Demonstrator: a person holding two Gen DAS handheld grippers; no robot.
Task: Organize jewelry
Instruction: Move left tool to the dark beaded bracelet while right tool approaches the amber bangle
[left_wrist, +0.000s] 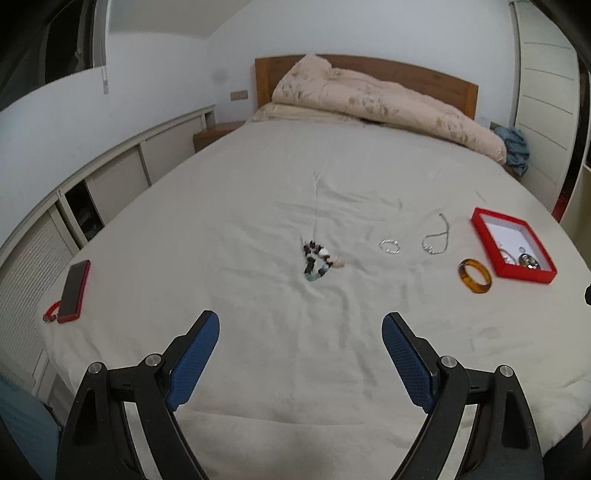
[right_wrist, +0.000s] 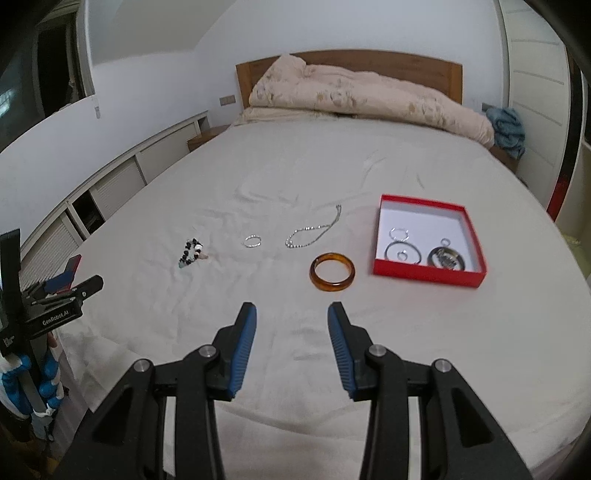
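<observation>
**Both claws spread above the bed, jewelry laid out in a row**

Here we are at the foot of the cream-sheeted bed. The left gripper hangs over the sheet with its blue-padded jaws wide apart, nothing between them. The right gripper is spread too, a little narrower, also empty, lined up just short of the amber-brown translucent bangle.

Across the sheet, from left: a dark beaded bracelet with pale stones, a small thin silver ring-shaped bracelet, then a silver chain necklace lying in a loose loop. The bangle sits nearest the shallow red square box with a white lining, just beside its left edge (not touching). Several silvery rings and a dark round piece lie inside the box.

Far left, a red-cased phone rests face up near the bed's edge.
</observation>
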